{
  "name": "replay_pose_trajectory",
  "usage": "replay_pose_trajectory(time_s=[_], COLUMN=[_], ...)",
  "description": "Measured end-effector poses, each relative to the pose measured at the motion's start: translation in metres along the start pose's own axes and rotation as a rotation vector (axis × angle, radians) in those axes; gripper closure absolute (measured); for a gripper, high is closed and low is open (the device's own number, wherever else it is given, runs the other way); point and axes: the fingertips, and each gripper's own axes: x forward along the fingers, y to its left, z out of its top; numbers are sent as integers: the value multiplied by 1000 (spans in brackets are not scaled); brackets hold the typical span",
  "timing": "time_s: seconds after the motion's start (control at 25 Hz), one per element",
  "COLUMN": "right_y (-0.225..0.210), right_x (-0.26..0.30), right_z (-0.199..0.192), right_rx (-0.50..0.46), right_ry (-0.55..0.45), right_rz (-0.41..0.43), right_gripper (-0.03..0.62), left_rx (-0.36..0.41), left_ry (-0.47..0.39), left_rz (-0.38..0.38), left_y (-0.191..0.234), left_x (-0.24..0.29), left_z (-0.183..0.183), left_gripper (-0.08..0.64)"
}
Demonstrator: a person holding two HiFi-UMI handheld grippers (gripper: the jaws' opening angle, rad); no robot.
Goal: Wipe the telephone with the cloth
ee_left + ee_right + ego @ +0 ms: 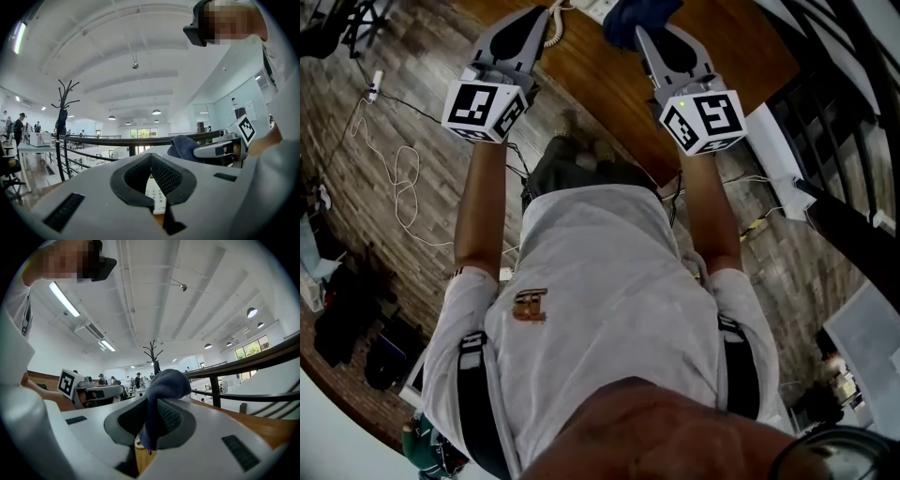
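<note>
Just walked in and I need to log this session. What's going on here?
A person stands at a wooden table with a handheld gripper in each hand. The right claw is shut on a dark blue cloth, which bunches up above its jaws. The left claw has its jaws together on nothing, and the white telephone shows just beyond them. The cloth is not visibly touching the telephone.
</note>
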Motion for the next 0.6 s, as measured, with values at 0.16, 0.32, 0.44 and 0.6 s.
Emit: replay_pose_trajectory(time_s=[0.16, 0.32, 0.44, 0.6], right_y=[5, 3, -8, -21], right_x=[17, 44, 69, 96], right_z=[9, 17, 22, 24], right_rx=[-12, -23, -25, -24], right_ry=[-5, -5, -5, -1], right_rz=[-43, -112, -173, -251], right_gripper=[532, 532, 532, 532], left_rx=[8, 9, 12, 11], left_ry=[-7, -5, 7, 41], left_rz=[-45, -107, -150, -209], left_y=[22, 51, 76, 105], left_x=[12, 30, 49, 75], left_z=[6, 6, 1, -13], left_gripper=[541, 541, 541, 541])
